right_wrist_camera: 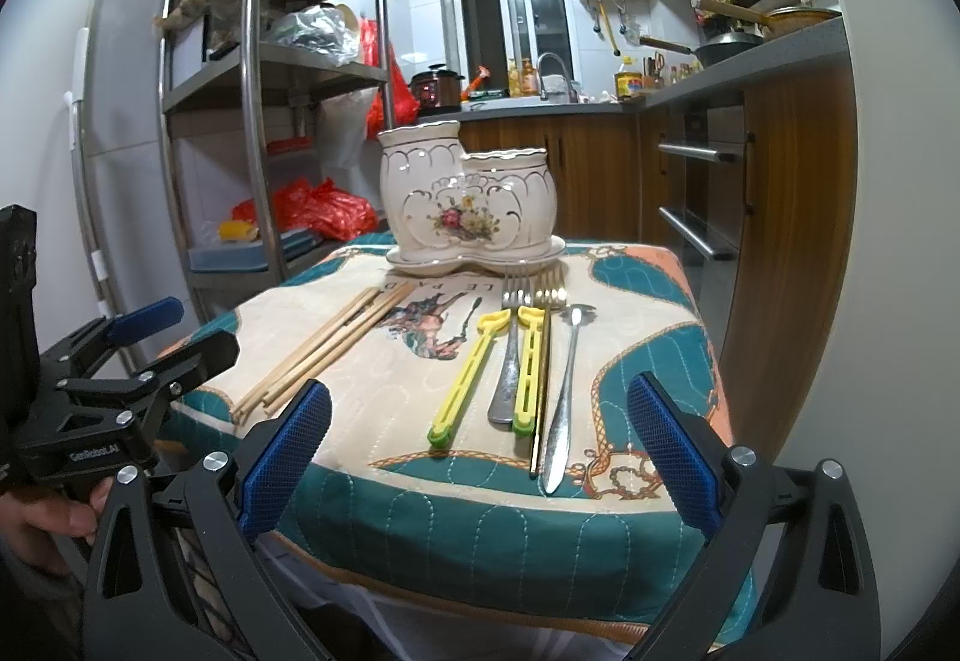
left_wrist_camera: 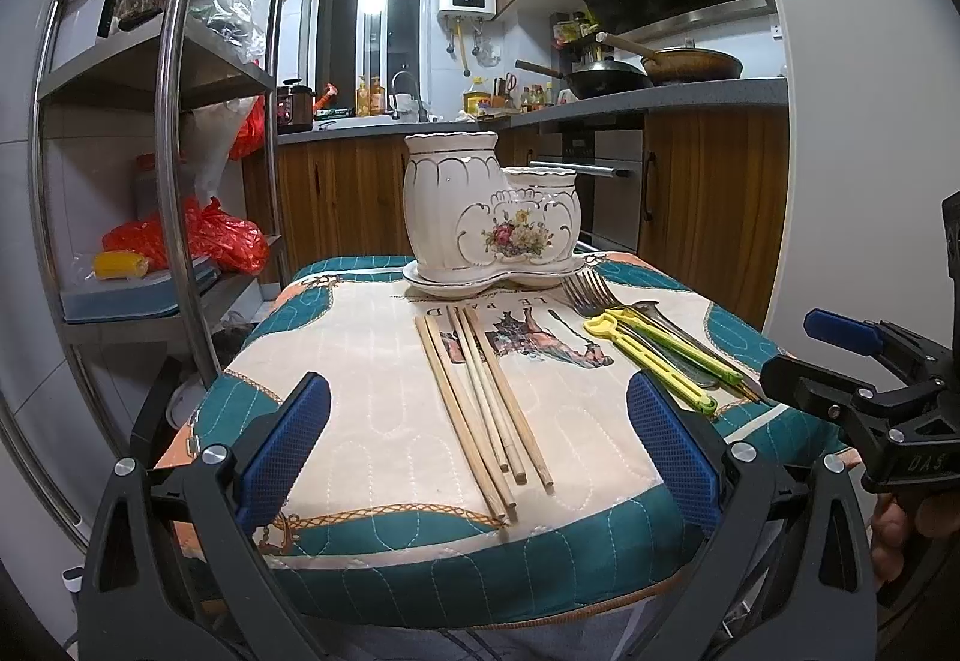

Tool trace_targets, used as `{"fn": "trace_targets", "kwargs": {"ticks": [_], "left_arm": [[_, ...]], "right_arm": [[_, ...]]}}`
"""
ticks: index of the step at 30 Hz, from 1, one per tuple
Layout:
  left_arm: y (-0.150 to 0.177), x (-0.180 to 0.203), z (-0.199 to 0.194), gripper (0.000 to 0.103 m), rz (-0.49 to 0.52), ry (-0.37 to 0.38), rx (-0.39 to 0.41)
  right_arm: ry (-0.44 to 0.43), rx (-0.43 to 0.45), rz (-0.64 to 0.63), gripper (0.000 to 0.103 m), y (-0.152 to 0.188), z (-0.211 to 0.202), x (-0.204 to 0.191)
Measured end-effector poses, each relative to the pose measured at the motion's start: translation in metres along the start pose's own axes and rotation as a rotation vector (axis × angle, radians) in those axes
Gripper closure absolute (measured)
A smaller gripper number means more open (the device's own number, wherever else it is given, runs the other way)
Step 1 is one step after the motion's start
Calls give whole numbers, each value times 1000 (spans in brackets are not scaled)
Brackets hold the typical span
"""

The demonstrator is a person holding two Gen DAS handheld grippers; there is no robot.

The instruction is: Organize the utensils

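Observation:
A white ceramic two-cup utensil holder (left_wrist_camera: 489, 217) (right_wrist_camera: 465, 199) with a flower print stands on its saucer at the far side of a small cloth-covered table (left_wrist_camera: 372, 361) (right_wrist_camera: 648, 361). Several wooden chopsticks (left_wrist_camera: 480, 397) (right_wrist_camera: 324, 349) lie left of centre. Forks (left_wrist_camera: 585, 292) (right_wrist_camera: 517, 343), two yellow-green clips (left_wrist_camera: 654, 355) (right_wrist_camera: 468, 379) and a metal spoon (right_wrist_camera: 567, 391) lie on the right. My left gripper (left_wrist_camera: 477, 451) is open at the near edge, in front of the chopsticks. My right gripper (right_wrist_camera: 480, 451) is open in front of the metal utensils. Neither holds anything.
A steel shelf rack (left_wrist_camera: 174, 133) (right_wrist_camera: 258, 121) with red bags stands left of the table. Wooden kitchen cabinets (left_wrist_camera: 714, 193) (right_wrist_camera: 786, 217) and a counter with woks run along the right and back. A hand (right_wrist_camera: 42, 517) grips the left gripper's handle.

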State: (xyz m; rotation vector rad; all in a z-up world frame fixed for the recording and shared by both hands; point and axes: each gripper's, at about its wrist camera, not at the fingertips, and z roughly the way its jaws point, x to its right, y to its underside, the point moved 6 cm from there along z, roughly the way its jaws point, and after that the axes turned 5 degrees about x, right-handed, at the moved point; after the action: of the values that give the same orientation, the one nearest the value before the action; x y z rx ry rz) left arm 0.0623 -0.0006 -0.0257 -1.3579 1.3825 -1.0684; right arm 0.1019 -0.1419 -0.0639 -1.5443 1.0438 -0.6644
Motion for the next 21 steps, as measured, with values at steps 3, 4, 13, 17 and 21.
{"fn": "trace_targets", "kwargs": {"ticks": [3, 4, 13, 17, 21], "left_arm": [[0, 0, 0, 5, 0, 2, -3], [0, 0, 0, 5, 0, 2, -2], [0, -1, 2, 5, -6, 6, -8], [1, -3, 3, 5, -12, 9, -13], [1, -5, 4, 5, -18, 10, -21]], "right_arm": [[0, 0, 1, 5, 0, 0, 0], [0, 0, 0, 5, 0, 0, 0], [0, 0, 0, 5, 0, 0, 0], [0, 1, 2, 5, 0, 0, 1], [-1, -12, 11, 5, 1, 1, 2]]}}
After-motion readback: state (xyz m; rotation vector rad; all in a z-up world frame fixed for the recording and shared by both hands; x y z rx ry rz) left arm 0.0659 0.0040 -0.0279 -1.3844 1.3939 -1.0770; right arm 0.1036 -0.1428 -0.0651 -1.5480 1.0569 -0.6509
